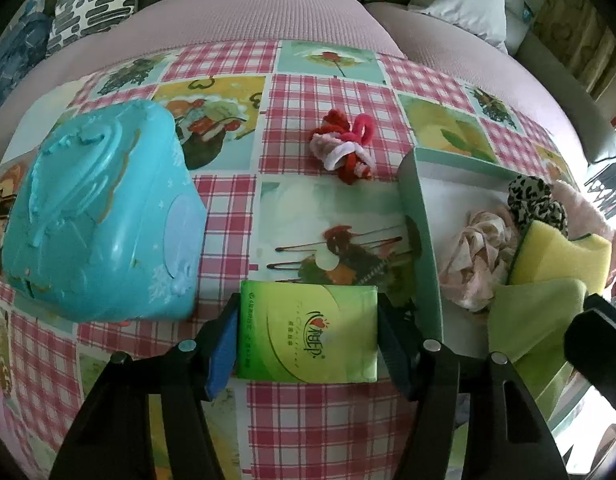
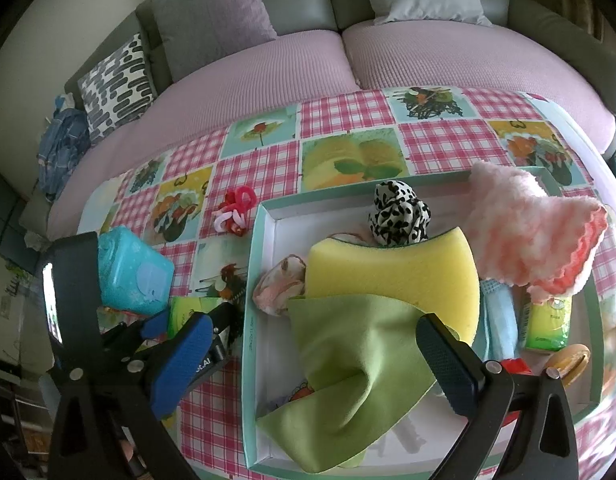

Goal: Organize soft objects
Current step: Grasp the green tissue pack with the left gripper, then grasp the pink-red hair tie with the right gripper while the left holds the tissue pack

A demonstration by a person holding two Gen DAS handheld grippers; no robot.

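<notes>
Nearest us in the left wrist view, our left gripper [image 1: 308,340] brackets the flat green tissue packet with its printed plastic wrap [image 1: 308,334]; both pads sit against the packet's short sides, so we judge the jaws clenched on it while it lies on the checked pink and picture-panelled tablecloth [image 1: 327,432]. At 3 o'clock of the packet stands the shallow teal-rimmed cardboard tray [image 1: 421,240], already loaded with a lime-green cloth [image 1: 535,316], a yellow foam sponge [image 1: 559,252], a pale pink crumpled scrunchie [image 1: 479,252] and a leopard-print scrunchie [image 1: 535,200]. At 9 to 10 o'clock lies the turquoise soft wipes pack [image 1: 100,216], and at 12 o'clock, farther off, the red, pink and white tangle of fuzzy hair ties [image 1: 343,148]. So we judge 3 soft things are outside the tray, with most gathered. The right wrist view adds what the left cannot: our right gripper [image 2: 319,360] hangs released over the lime-green cloth, its jaws wide apart and grasping nothing, and at 1 to 2 o'clock sit a fluffy pink knitted cloth [image 2: 523,228], a pale blue cloth [image 2: 499,320] and a 2nd green packet [image 2: 547,324].
</notes>
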